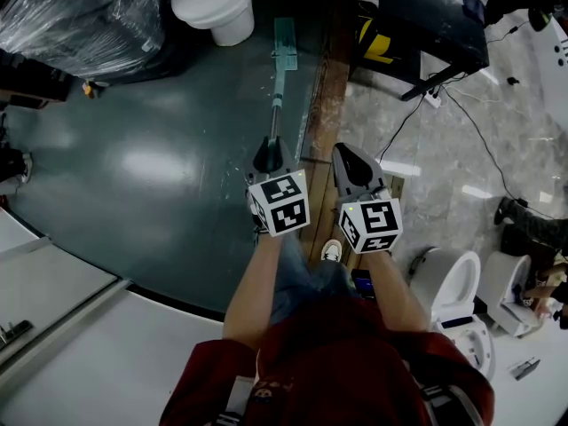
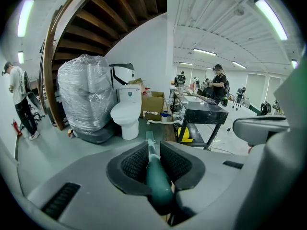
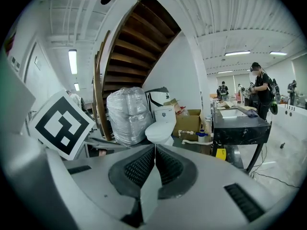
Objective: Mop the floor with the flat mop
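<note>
The flat mop's green head (image 1: 285,43) lies on the dark green floor (image 1: 151,158) in front of me. Its thin handle (image 1: 276,105) runs back to my left gripper (image 1: 269,147), which is shut on the handle's green grip. In the left gripper view the grip (image 2: 157,174) is clamped between the black pads (image 2: 134,163), and the mop head (image 2: 150,139) shows beyond. My right gripper (image 1: 347,153) hovers just right of the left one, off the mop. Its jaws (image 3: 154,151) are pressed together with nothing between them.
A white toilet (image 1: 216,3) and a plastic-wrapped bundle (image 1: 80,11) stand at the far end of the green floor. A wooden strip (image 1: 328,87) borders it on the right, then a black table (image 1: 426,25), cables (image 1: 470,122) and more toilets (image 1: 461,291) on marble.
</note>
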### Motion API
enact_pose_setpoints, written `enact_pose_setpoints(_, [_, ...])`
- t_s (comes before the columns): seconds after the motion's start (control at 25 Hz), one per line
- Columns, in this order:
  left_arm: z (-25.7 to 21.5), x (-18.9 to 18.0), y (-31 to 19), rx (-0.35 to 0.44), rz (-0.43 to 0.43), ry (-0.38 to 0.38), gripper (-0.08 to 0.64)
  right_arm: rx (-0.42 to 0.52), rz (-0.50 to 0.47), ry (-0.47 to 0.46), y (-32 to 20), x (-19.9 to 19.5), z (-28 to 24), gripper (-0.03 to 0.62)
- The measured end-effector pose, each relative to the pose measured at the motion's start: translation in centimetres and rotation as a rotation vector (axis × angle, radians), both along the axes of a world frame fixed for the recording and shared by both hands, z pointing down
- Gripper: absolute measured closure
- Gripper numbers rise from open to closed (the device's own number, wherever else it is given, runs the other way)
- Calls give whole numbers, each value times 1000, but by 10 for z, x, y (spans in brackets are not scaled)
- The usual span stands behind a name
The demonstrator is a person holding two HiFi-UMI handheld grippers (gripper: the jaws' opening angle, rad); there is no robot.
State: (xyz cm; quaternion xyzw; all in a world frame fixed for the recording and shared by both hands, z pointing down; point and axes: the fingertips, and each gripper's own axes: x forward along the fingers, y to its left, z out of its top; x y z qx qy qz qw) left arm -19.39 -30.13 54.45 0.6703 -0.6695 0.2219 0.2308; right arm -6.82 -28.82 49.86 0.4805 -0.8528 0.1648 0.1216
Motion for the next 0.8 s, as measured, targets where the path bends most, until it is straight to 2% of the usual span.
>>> enact_pose_setpoints(0.36, [13, -4, -23, -6, 21, -6, 471, -17, 26, 22, -9, 1, 12, 572])
enact_pose_setpoints(0.8, [23, 1, -12, -39, 26, -3, 471, -27, 20, 22, 2, 2, 14, 572])
